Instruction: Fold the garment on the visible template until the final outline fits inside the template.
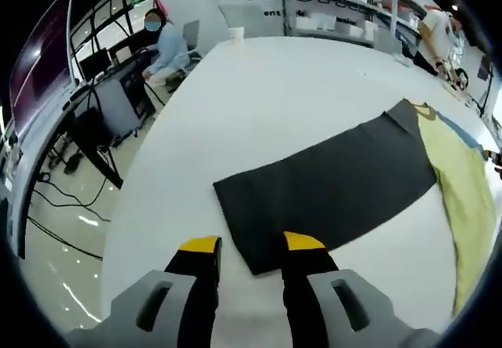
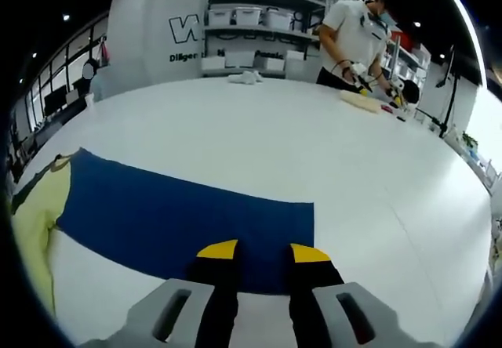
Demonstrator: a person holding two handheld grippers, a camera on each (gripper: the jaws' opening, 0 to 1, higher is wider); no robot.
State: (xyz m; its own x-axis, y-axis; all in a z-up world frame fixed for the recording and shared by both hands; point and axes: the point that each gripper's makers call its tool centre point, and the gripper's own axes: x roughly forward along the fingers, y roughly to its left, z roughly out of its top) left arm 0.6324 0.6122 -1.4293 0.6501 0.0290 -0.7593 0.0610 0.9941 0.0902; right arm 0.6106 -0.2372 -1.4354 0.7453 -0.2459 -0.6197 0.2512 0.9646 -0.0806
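Note:
A flat rectangular template (image 1: 329,183) lies on the white table (image 1: 259,89); it looks charcoal in the left gripper view and blue (image 2: 180,219) in the right gripper view. A yellow garment (image 1: 463,183) with a blue neck trim lies spread at the template's right end, partly cut off by the rim. It appears again as the yellow garment (image 2: 35,207) at the left edge. My left gripper (image 1: 251,244) is open over the template's near corner, holding nothing. My right gripper (image 2: 263,251) is open above the template's near edge, also holding nothing.
The table's left edge (image 1: 149,152) drops to a floor with cables and desks, where a person (image 1: 166,46) sits. A standing person (image 2: 353,38) works at the far side near small items (image 2: 362,101). A white cloth (image 2: 245,77) lies far back, with shelves of bins (image 2: 251,23) behind.

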